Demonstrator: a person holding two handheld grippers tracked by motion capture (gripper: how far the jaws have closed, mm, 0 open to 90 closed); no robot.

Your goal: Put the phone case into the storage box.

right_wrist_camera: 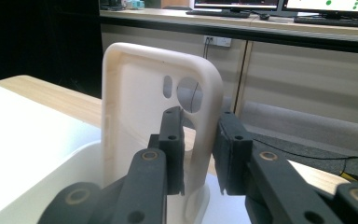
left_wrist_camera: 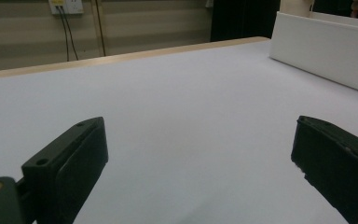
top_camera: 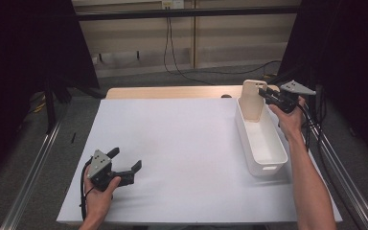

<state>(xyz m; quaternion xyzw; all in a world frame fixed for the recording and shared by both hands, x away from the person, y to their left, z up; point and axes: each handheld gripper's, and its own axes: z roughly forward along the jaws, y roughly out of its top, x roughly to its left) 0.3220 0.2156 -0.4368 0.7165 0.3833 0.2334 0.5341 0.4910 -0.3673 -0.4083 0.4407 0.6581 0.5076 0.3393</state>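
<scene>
We have the cream phone case point(right_wrist_camera: 161, 121) upright over the far end of the white bin point(top_camera: 261, 139), its side wall pinched in the right claw point(right_wrist_camera: 199, 151); we should lower it until it rests inside before letting go. Our left claw point(top_camera: 124, 165) lies released on the white-covered table point(top_camera: 182, 153). Cables hang down the wall beyond.

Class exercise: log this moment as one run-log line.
right gripper: astride phone case edge, over white bin | left gripper: open, idle on table
</scene>
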